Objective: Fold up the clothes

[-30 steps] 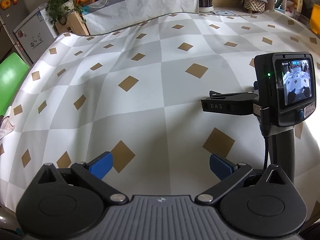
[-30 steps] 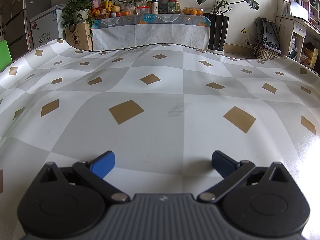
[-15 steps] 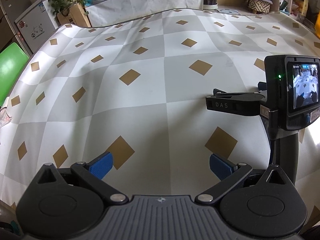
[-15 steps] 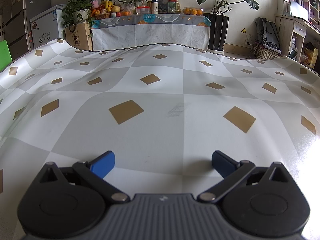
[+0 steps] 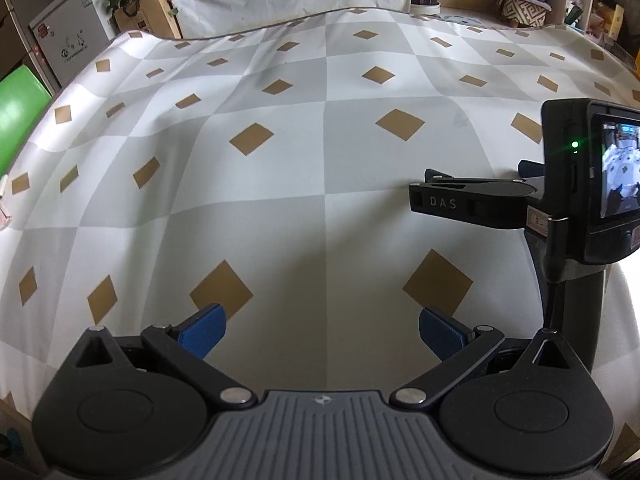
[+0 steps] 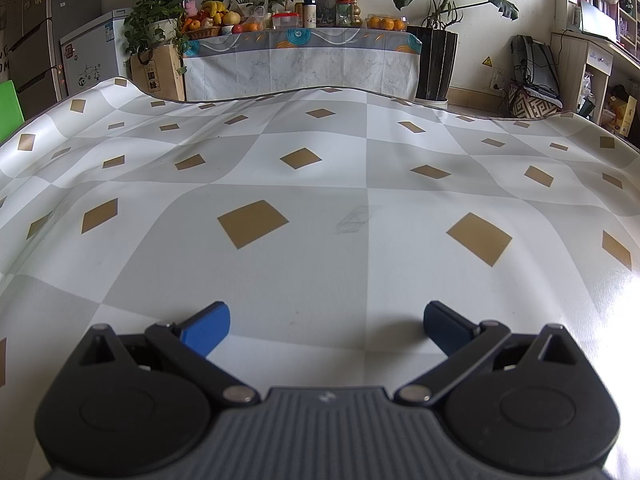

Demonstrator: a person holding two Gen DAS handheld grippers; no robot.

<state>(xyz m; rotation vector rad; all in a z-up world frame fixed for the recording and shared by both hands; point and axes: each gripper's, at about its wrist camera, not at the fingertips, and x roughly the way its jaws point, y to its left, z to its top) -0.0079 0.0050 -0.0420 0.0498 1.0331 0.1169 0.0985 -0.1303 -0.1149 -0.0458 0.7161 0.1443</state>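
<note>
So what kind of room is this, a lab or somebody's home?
Most likely a home: a fridge, a side table with fruit and jars, potted plants, and a big table under a checked cloth.

Ahead of the fingers [image 6: 206, 328], spread wide: a counter [image 6: 280, 280] under a checked grey-and-white cloth with tan diamonds. A faint pencil-like scribble [image 6: 354, 218] straight ahead, a little right of centre between the fingers. Beyond the far edge: a side table [image 6: 300, 60] draped in marbled cloth, loaded with fruit [image 6: 208, 16], jars and oranges. Leafy plants [image 6: 156, 20] far left beside a white fridge [image 6: 94, 60]; a tall dark planter [image 6: 436, 64] far right. Green chair [image 5: 18, 116] at the left edge.
</note>
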